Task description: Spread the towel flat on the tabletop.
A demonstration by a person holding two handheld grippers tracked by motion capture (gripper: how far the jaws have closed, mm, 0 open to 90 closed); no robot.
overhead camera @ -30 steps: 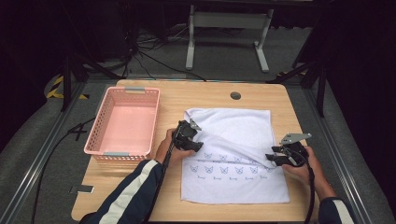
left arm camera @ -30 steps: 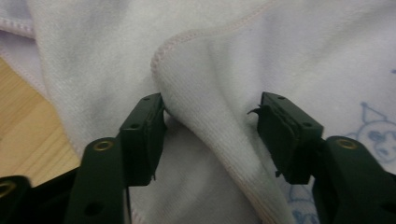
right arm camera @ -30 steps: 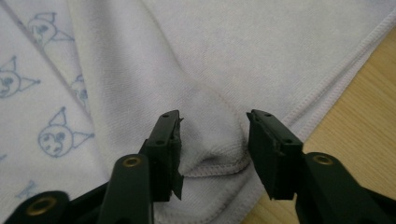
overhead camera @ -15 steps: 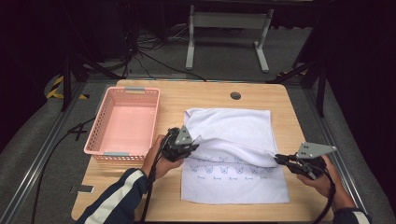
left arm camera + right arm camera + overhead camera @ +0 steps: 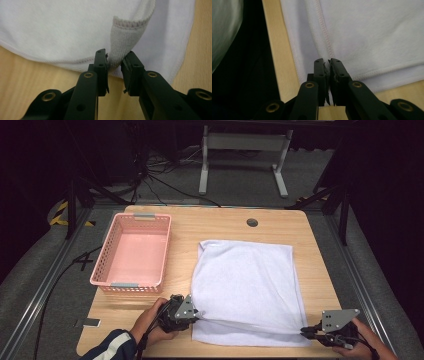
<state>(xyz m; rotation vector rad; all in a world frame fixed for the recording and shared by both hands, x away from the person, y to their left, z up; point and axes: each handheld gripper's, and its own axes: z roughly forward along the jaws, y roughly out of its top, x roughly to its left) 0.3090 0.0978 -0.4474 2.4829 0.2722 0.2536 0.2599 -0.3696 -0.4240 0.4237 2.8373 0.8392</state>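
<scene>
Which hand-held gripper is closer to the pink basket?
Left. The left hand-held gripper sits just below the pink basket; the right hand-held gripper is far across the towel.

Legible text, labels, brands, numbers, signs: none. The white terry-cloth towel (image 5: 247, 287), the pink perforated plastic basket (image 5: 133, 254) and the light wooden table top (image 5: 220, 222) each carry no readable marking in the high view or in either gripper view.
</scene>
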